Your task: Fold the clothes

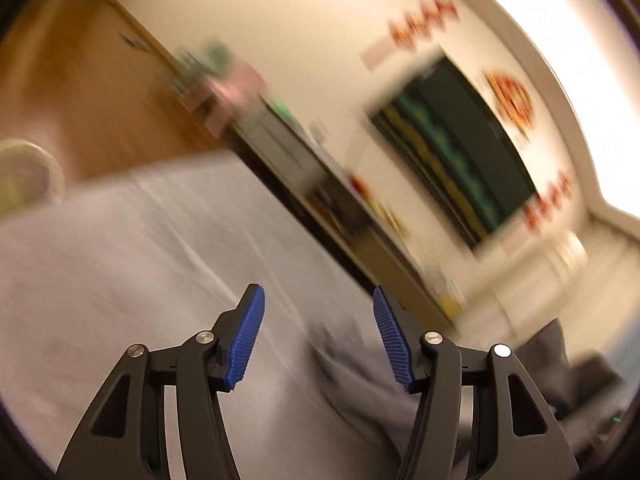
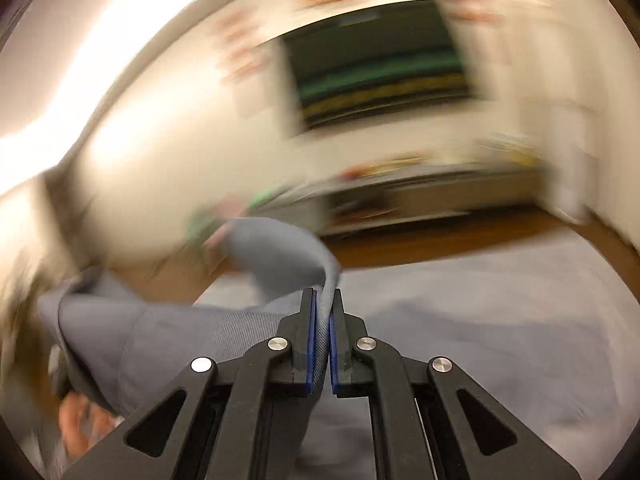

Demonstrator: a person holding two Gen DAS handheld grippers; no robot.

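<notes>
While both views are smeared by blur, the right hand-held gripper (image 2: 324,300) shows sharply, clenched on a fold of a grey-blue garment (image 2: 180,332). The cloth has a fine twill weave; it rises in a loop above the blue pads (image 2: 310,344), then drapes in soft folds to the left, held above the pale bed (image 2: 500,320). The left hand-held gripper (image 1: 318,300) is released, jaws wide apart and holding nothing, above the white bed sheet (image 1: 120,260). A rumpled grey cloth (image 1: 352,376) lies on the sheet just beyond its right finger. A dark screen (image 2: 376,64) hangs on the wall.
</notes>
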